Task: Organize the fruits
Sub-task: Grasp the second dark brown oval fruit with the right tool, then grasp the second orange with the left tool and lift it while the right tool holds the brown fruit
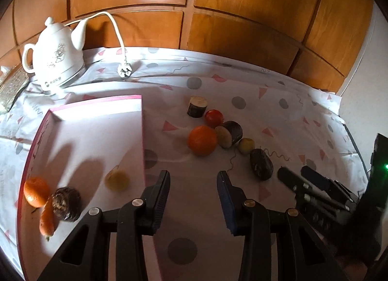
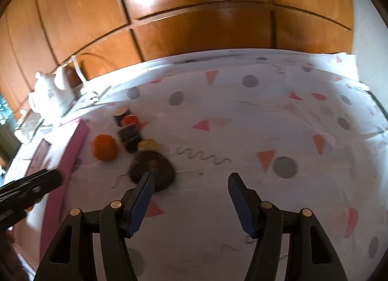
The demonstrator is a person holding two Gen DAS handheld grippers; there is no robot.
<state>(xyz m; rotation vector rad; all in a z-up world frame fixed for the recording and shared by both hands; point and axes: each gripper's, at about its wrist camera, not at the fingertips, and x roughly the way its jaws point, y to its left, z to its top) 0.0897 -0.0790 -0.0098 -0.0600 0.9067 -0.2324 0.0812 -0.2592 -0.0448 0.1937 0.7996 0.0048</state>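
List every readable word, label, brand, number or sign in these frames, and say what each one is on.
None can be quoted.
White kettle: a round logo and small print near its base, too small and blurred to read; the grey drawing on its side is decoration, not text.
Pink box: marks along its left wall, not legible.
Tablecloth: only dots, triangles and squiggles.
Right wrist view: motion-blurred, nothing readable.

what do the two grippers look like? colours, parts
Both match: left gripper and right gripper have black plastic linkage arms with cut-out slots, brass-coloured pivot pins and flat ribbed pads in dark blue. No cables, labels or sleeves visible.
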